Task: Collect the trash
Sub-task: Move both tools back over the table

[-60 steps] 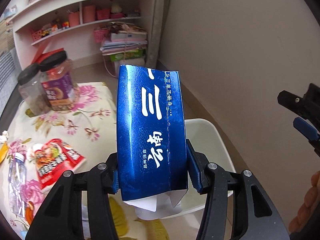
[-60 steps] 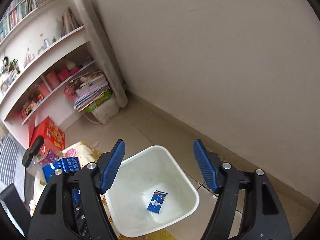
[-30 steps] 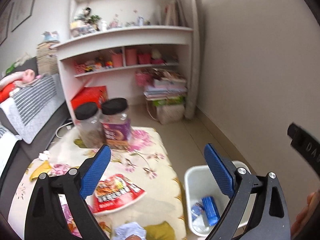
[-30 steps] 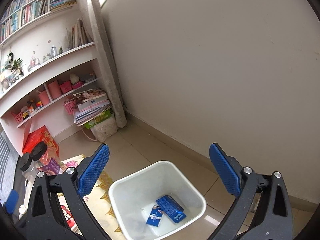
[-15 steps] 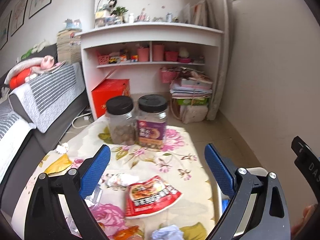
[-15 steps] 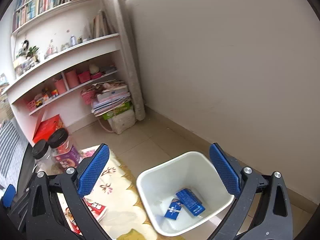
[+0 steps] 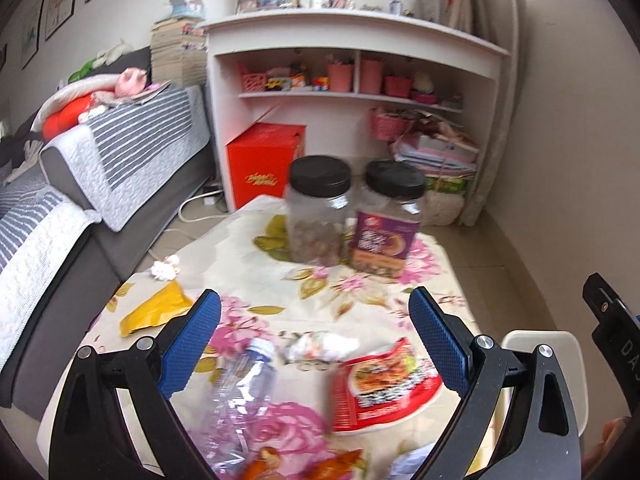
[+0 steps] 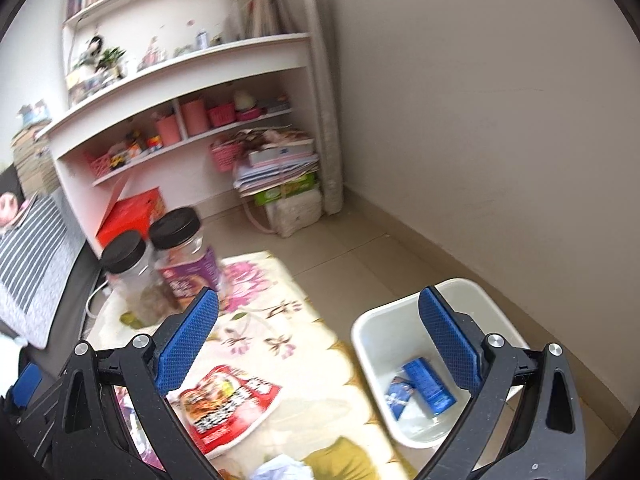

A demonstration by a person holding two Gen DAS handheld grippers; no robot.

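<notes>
A white bin [image 8: 372, 326] stands on the floor right of the table, holding two blue cartons [image 8: 429, 385]; its rim [image 7: 560, 340] shows at the lower right in the left wrist view. On the floral table lie a red snack wrapper [image 7: 384, 384] [image 8: 224, 404], a crushed clear bottle [image 7: 244, 392], a crumpled white wrapper [image 7: 320, 346], a yellow wrapper [image 7: 154, 312] and a white paper ball [image 7: 165, 270]. My left gripper [image 7: 314, 320] hangs open above the bottle and wrappers, empty. My right gripper [image 8: 318, 322] is open and empty over the table's right edge, between wrapper and bin.
Two black-lidded jars [image 7: 320, 216] [image 7: 390, 226] stand at the table's far end. A red box [image 7: 266, 160] and white shelves [image 7: 360, 96] are behind; a grey striped sofa [image 7: 80, 184] runs along the left. A wall [image 8: 500, 120] closes the right side.
The left gripper let the blue carton go into the bin, opened, and swung left over the table. The right gripper turned left, bringing the table and red wrapper into view.
</notes>
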